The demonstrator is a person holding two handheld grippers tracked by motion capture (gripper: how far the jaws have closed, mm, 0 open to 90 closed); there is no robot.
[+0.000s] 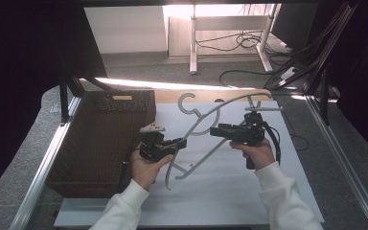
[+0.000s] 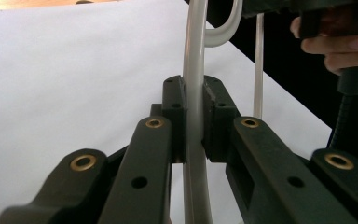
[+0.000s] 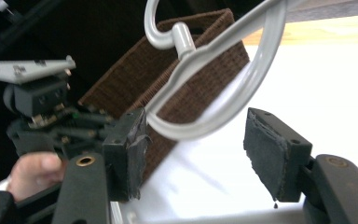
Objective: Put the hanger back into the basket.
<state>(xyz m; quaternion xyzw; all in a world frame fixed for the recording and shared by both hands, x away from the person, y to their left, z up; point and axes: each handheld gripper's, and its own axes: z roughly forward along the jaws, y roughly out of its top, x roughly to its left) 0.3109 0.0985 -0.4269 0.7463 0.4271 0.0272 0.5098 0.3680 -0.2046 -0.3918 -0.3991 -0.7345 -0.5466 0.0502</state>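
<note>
With our left claw (image 2: pixel 193 116) clamped on the pale grey plastic hanger (image 1: pixel 206 125) raised over the white surface (image 1: pixel 230 191), we should steady it before our wide-open right claw (image 3: pixel 193 154) closes.

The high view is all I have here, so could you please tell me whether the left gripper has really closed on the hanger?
Observer: Yes. In the left gripper view, the left gripper has both pads pressed against the grey hanger, with no gap on either side.
Operator: Thank you. And is the right gripper holding it too?
Observer: No. In the right gripper view, the right gripper is open; the hanger's bar curves between its jaws, lying close against the left pad and well apart from the right one.
Operator: Could you say what lies beyond that gripper?
Observer: The brown wicker basket sits behind the hanger's hook there, with the person's left hand at the lower left.
</note>
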